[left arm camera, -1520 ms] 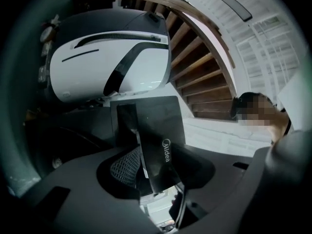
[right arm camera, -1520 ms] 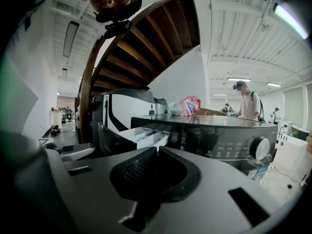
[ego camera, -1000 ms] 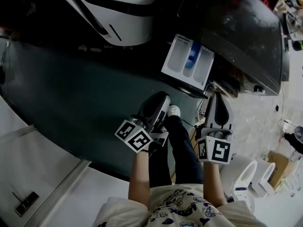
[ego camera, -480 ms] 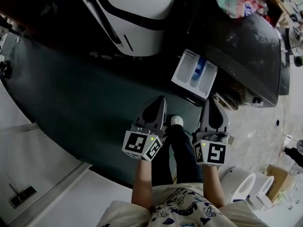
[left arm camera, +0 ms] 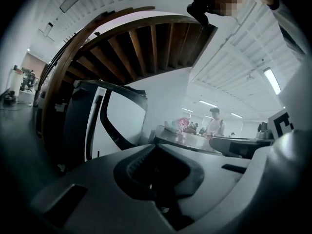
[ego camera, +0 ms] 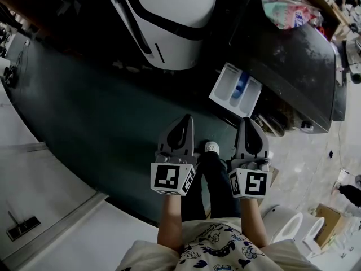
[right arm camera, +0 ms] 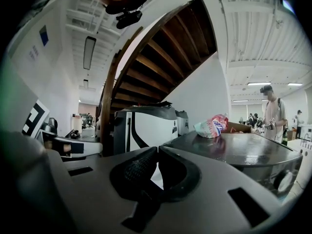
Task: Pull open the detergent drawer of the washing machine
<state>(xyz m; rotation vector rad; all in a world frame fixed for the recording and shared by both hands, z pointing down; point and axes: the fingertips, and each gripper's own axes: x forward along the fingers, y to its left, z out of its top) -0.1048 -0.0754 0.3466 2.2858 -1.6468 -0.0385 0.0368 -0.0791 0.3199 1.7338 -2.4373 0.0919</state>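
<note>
My left gripper (ego camera: 181, 119) closed and empty, my right gripper (ego camera: 248, 120) likewise, detergent drawer (ego camera: 236, 90) standing open from washing machine (ego camera: 293, 61)

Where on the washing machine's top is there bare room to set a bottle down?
Most of the washing machine's dark top is bare, from the crumpled bag at its far corner to the edge above the open detergent drawer. Only the bag's corner is crowded.

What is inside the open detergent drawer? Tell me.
The detergent drawer shows three pale compartments, with a blue insert in the middle one. Its inner end is covered by the washing machine.
</note>
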